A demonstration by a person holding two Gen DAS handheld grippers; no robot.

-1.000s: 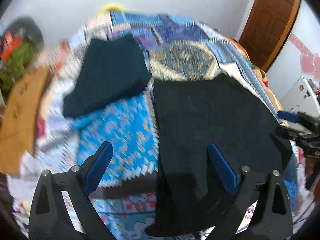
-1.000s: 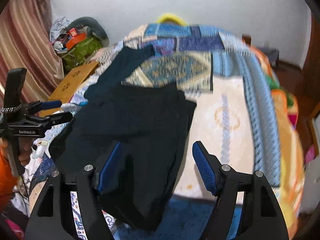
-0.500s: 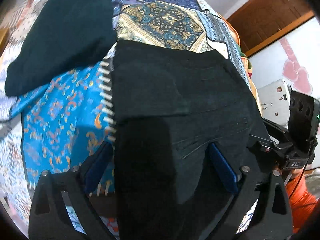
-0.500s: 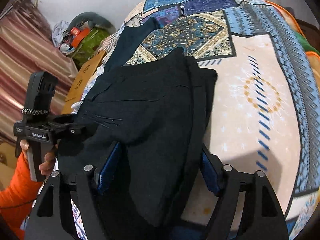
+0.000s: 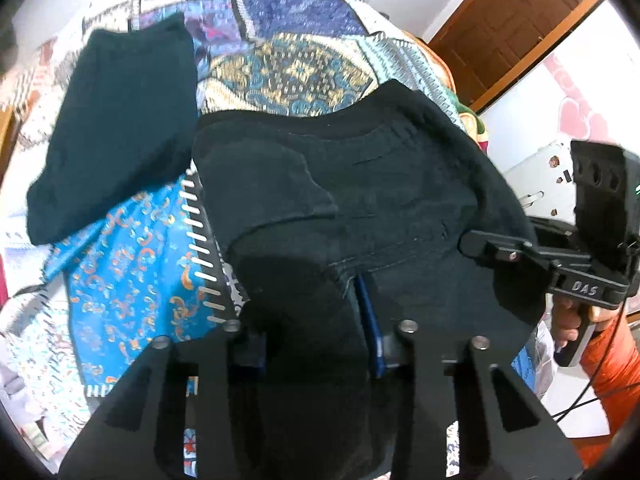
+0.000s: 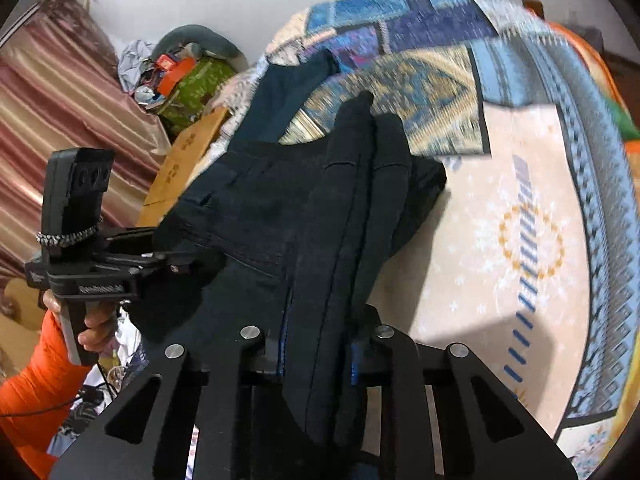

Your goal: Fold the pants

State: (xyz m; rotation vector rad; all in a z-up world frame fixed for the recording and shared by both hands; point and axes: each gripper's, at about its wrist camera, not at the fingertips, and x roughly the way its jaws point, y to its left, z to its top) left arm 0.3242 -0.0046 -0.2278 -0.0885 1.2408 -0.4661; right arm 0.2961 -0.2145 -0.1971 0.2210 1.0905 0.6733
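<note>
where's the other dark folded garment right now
In the left wrist view the folded dark garment lies on the patchwork bedspread, upper left, just beyond and left of the black pants both grippers hold.

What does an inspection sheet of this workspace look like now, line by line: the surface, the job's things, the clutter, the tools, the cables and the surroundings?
Surface: a bed under a patchwork bedspread of blue, purple and cream panels.
Job's things: black pants bunched at the near edge, gathered into both tools; a second dark garment lies flat further back on the left.
Clutter: a green bag with an orange box and a cardboard piece beside the bed.
Tools: left tool and right tool are each closed on pants fabric.
Cables: a thin black cable hangs below the right handle.
Surroundings: white wall, wooden door, striped curtain.
</note>
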